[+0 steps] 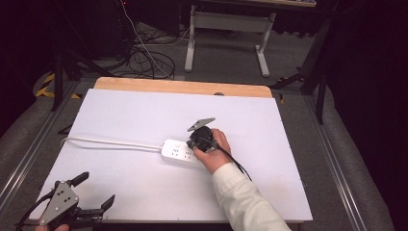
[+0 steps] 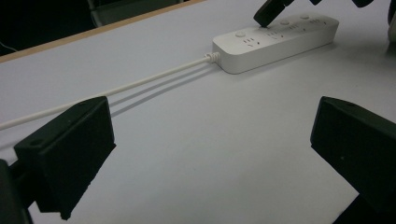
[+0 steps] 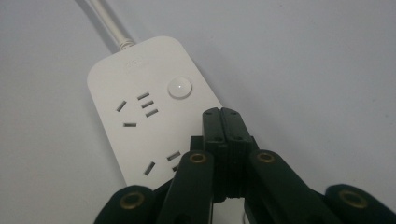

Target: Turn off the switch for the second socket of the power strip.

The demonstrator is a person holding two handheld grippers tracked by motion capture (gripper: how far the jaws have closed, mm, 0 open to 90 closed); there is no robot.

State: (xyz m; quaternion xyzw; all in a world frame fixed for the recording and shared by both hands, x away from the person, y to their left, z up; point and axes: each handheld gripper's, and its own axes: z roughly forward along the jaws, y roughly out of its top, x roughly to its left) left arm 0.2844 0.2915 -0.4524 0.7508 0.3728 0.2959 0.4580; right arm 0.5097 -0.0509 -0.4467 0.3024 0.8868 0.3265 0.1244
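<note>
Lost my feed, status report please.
Right tongs shut, tips on white plastic power strip, second button. Left tongs open, idle at near table edge. Nothing in the way.

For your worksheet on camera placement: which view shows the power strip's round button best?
The right gripper view: the button is close and sharp on the strip. The left gripper view shows the buttons small and oblique. The high view shows the strip, its buttons barely visible.

White power strip, white cable, black jaws, white table
</note>
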